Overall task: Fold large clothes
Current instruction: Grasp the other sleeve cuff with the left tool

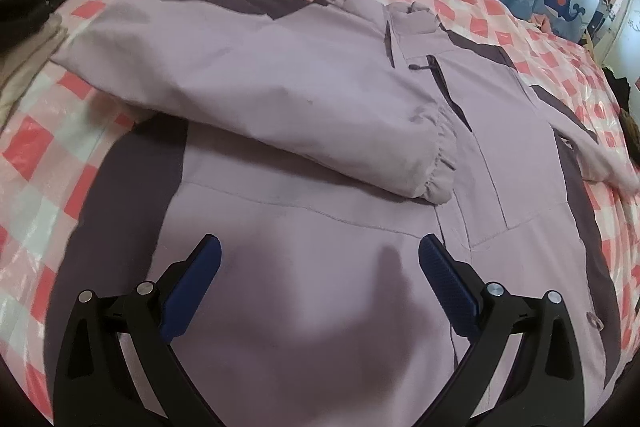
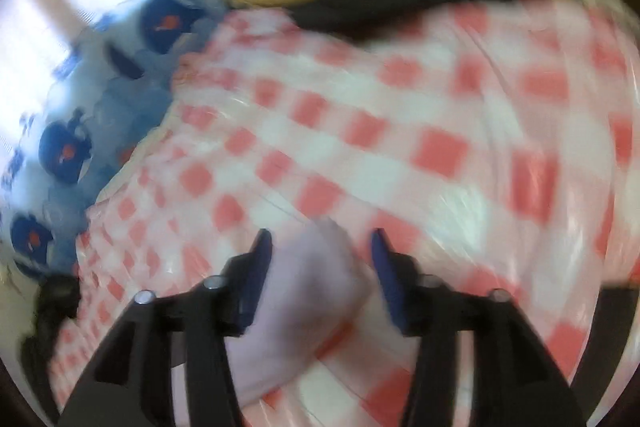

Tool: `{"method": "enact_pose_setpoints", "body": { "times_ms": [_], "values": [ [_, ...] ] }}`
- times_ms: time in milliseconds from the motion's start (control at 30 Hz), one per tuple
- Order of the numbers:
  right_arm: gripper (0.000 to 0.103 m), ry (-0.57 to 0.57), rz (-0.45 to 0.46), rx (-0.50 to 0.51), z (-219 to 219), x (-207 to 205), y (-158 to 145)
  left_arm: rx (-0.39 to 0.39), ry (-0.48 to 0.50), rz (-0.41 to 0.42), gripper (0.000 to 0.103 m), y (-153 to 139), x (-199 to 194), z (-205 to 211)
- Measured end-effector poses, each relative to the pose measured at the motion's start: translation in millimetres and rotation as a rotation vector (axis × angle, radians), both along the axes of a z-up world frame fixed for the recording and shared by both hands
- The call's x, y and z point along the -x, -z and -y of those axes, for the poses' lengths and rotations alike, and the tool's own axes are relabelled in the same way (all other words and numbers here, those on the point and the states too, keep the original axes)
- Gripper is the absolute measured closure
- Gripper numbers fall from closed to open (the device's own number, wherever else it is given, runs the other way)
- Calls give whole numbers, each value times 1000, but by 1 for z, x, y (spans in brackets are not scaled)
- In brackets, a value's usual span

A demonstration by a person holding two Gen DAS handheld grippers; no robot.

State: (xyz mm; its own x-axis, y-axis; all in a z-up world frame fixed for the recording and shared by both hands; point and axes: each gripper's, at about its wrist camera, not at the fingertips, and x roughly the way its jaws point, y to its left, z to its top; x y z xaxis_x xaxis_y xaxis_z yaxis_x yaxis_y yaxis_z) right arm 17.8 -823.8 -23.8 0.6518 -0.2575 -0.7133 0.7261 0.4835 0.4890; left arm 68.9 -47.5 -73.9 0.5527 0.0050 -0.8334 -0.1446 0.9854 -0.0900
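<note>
Lilac padded jacket [image 1: 320, 155] looks soft and bulky, so take its pale sleeve cuff [image 2: 312, 279], lying between your right gripper [image 2: 320, 247]'s parted, unclamped jaws.

A lilac jacket [image 1: 320, 155] with dark panels lies spread on a pink-checked cover [image 1: 44, 155], one sleeve [image 1: 256, 95] folded across its front. The left gripper [image 1: 320, 255] hangs over the hem, jaws wide, holding nothing

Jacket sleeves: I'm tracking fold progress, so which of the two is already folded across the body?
The sleeve on the left of the left wrist view: its elastic cuff lies on the jacket front. The other sleeve stretches out over the checkered sheet.
</note>
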Motion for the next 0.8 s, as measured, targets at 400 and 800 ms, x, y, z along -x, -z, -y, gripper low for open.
{"method": "enact_pose_setpoints", "body": {
  "times_ms": [400,800],
  "values": [
    [26,-917,267,-19,-363,-15,-4,-196,269,168,8,-34,1,17],
    [20,-992,265,-150,-491,-22,59,-432,643,21,8,1,-50,39]
  ]
}}
